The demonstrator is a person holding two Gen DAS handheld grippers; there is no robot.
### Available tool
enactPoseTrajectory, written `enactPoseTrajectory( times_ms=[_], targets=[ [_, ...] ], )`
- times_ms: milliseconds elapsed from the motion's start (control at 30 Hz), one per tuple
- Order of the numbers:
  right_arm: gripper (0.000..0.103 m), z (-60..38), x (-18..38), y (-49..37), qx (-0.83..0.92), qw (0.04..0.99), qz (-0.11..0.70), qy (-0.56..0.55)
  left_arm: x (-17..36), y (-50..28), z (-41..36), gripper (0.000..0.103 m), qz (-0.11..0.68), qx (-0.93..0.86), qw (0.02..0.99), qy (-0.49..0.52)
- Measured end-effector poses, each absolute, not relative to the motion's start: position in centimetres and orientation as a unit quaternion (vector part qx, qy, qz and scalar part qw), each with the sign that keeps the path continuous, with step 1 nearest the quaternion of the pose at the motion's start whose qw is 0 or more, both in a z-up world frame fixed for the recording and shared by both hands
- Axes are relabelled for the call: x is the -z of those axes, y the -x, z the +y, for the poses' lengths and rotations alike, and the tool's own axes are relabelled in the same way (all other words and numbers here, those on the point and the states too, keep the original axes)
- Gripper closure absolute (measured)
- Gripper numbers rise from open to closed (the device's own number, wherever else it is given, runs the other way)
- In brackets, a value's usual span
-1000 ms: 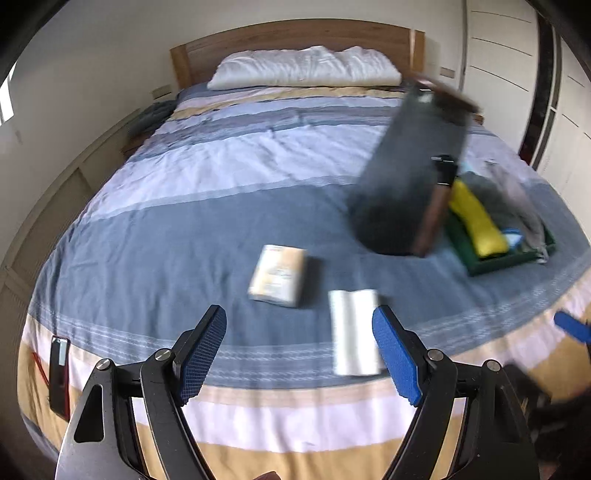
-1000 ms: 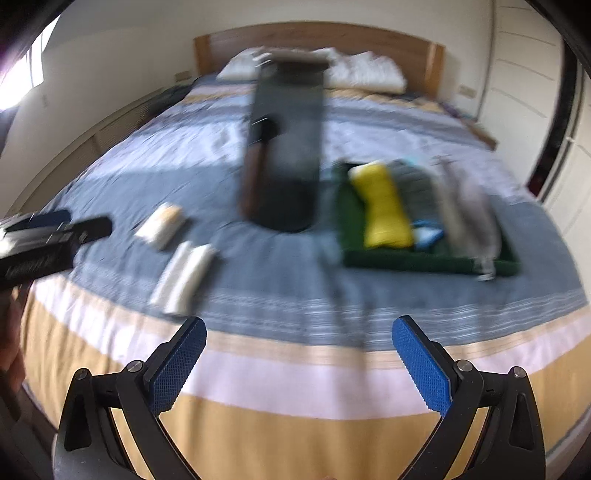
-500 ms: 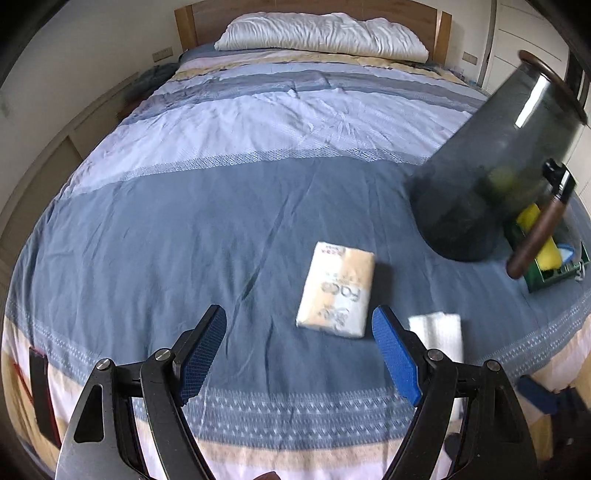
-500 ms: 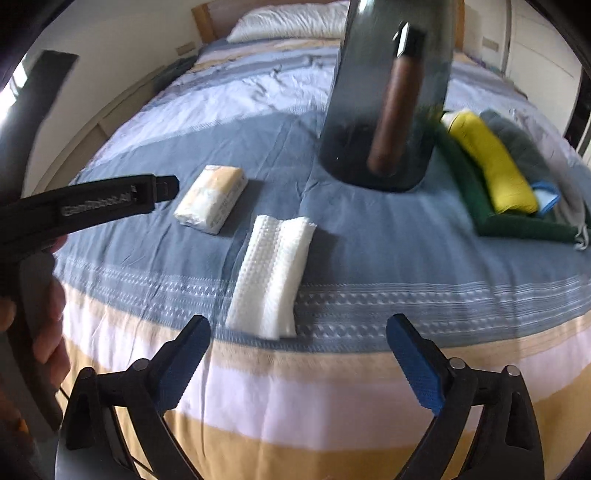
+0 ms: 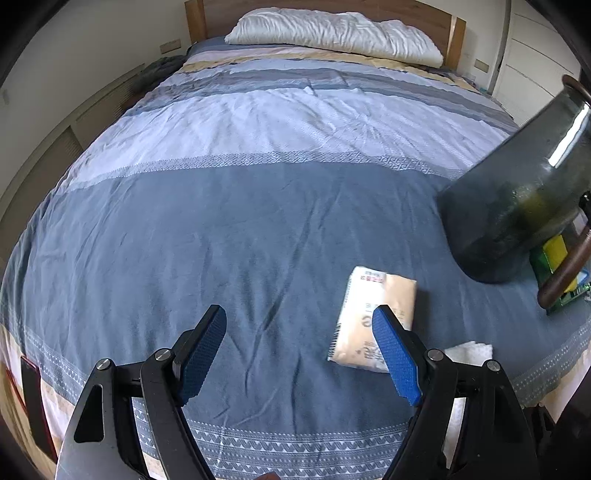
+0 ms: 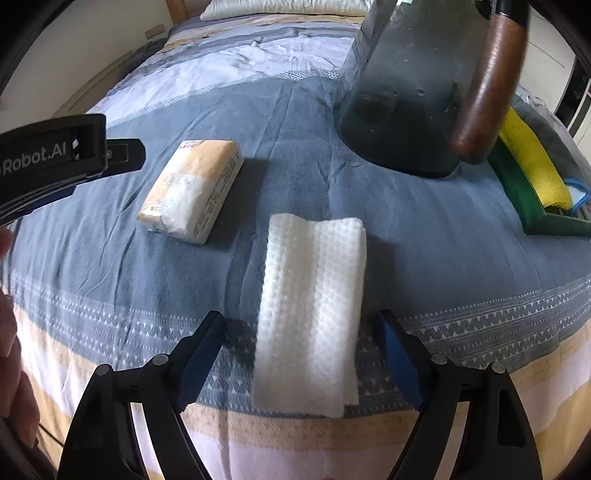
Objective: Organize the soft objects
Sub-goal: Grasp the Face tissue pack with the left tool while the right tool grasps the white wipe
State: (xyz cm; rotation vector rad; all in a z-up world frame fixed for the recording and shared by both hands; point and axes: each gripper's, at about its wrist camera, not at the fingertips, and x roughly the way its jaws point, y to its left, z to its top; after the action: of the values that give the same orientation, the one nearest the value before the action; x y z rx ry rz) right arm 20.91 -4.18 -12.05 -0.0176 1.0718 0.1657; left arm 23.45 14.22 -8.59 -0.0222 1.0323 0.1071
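Observation:
A white folded cloth (image 6: 314, 306) lies near the bed's front edge, between the fingers of my open right gripper (image 6: 304, 363), just above it. A beige tissue pack (image 6: 192, 190) lies left of the cloth; it also shows in the left wrist view (image 5: 373, 317). My left gripper (image 5: 301, 356) is open and empty over the blue bedspread, with the pack at its right finger. A green tray (image 6: 524, 199) at the right holds a yellow cloth (image 6: 532, 162) and other folded cloths.
A dark glass jug (image 6: 406, 92) with a brown handle (image 6: 484, 85) stands on the bed between the pack and the tray; it also shows in the left wrist view (image 5: 517, 192). A white pillow (image 5: 332, 31) lies by the wooden headboard. Wardrobes stand at the right.
Both grippers have moved forward and down toward the bed. The white cloth now lies between the right gripper's fingers. The tissue pack now sits by the left gripper's right finger.

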Motion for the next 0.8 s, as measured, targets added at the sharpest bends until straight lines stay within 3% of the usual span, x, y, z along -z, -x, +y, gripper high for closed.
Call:
enactPoseTrajectory(
  times_ms=[333, 433, 533, 600, 800],
  targets=[
    [0.025, -1.5, 13.3, -21.8, -0.053, 0.859, 0.509, 0.019, 8.8, -24.0, 13.6, 0.026, 0.498, -0.047, 0.866, 0.003],
    [0.04, -1.6, 13.4, -21.5, -0.044, 0.862, 0.505, 0.018, 8.9, -24.2, 13.3, 0.026, 0.499, -0.044, 0.866, 0.004],
    [0.062, -1.7, 13.4, -21.4, -0.046, 0.862, 0.504, 0.015, 9.0, -24.4, 13.0, 0.026, 0.5, -0.038, 0.865, 0.002],
    [0.088, -1.8, 13.3, -21.4, -0.05, 0.864, 0.502, 0.013, 9.2, -24.6, 12.7, 0.026, 0.504, -0.033, 0.863, 0.001],
    [0.092, -2.6, 13.4, -21.5, -0.063, 0.864, 0.5, -0.006, 10.2, -25.5, 11.2, 0.026, 0.522, -0.007, 0.853, -0.01]
  ],
)
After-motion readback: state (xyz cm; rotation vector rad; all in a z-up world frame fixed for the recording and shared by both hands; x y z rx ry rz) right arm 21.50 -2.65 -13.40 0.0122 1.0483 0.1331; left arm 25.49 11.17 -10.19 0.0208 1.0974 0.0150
